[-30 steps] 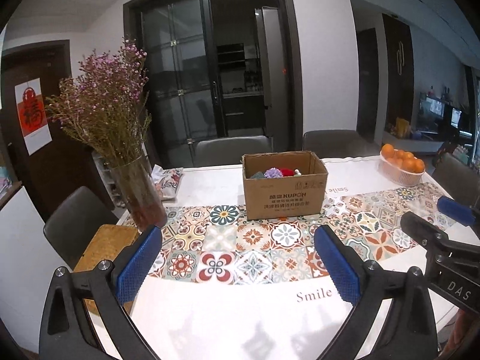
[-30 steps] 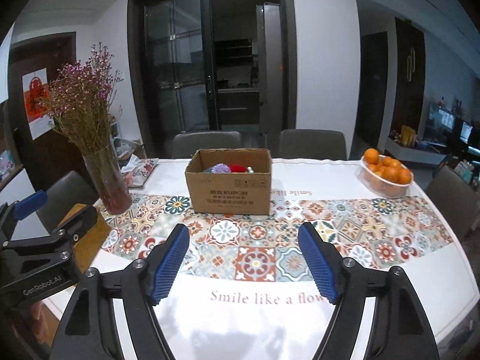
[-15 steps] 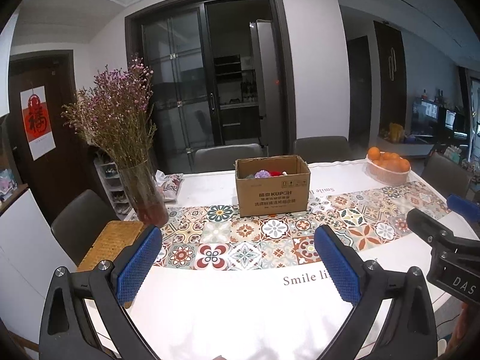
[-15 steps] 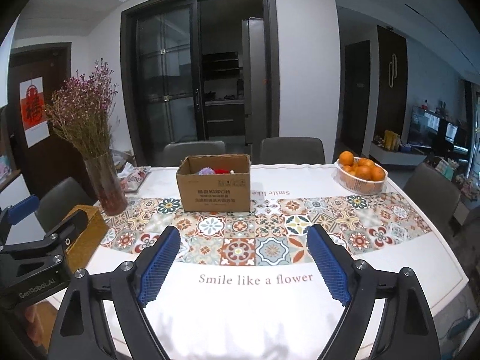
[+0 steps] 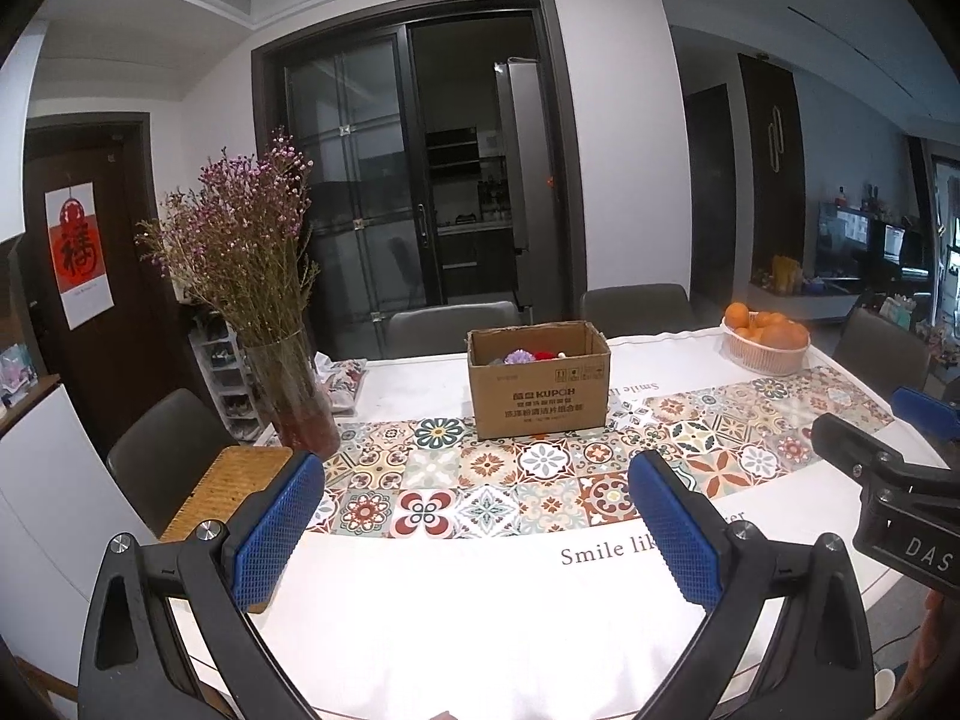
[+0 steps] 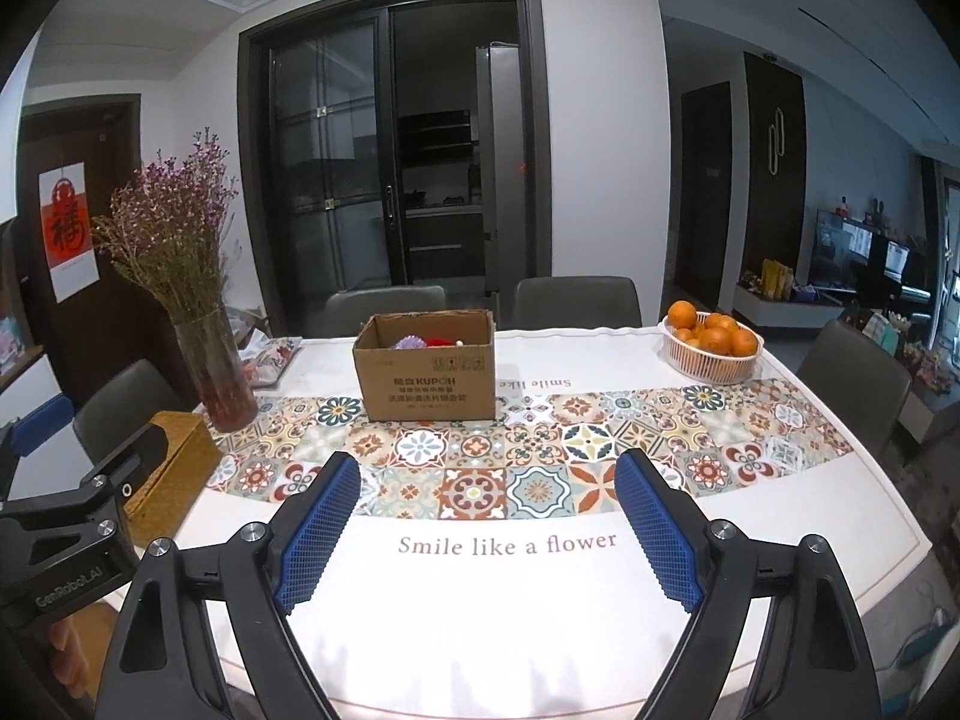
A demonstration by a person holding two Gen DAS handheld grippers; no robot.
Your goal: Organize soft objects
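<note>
An open cardboard box (image 5: 540, 396) (image 6: 426, 384) stands on the tiled runner at the far middle of the table. A purple soft ball (image 5: 519, 356) (image 6: 410, 341) and a red soft thing (image 5: 545, 354) (image 6: 441, 341) peek over its rim. My left gripper (image 5: 474, 480) hovers over the table's near edge, open and holding nothing, well short of the box. My right gripper (image 6: 486, 474) is beside it, also open and holding nothing. Each gripper shows at the edge of the other's view: right gripper (image 5: 888, 480), left gripper (image 6: 78, 504).
A glass vase of dried purple flowers (image 5: 294, 396) stands at the left, with a woven box (image 5: 234, 480) at the table's left edge in front of it. A white basket of oranges (image 6: 711, 354) sits far right. Grey chairs (image 6: 576, 300) ring the table.
Both grippers have drawn back from the table, so the box looks smaller and farther. The right gripper's jaws have spread a little wider; the left jaws stay as they were.
</note>
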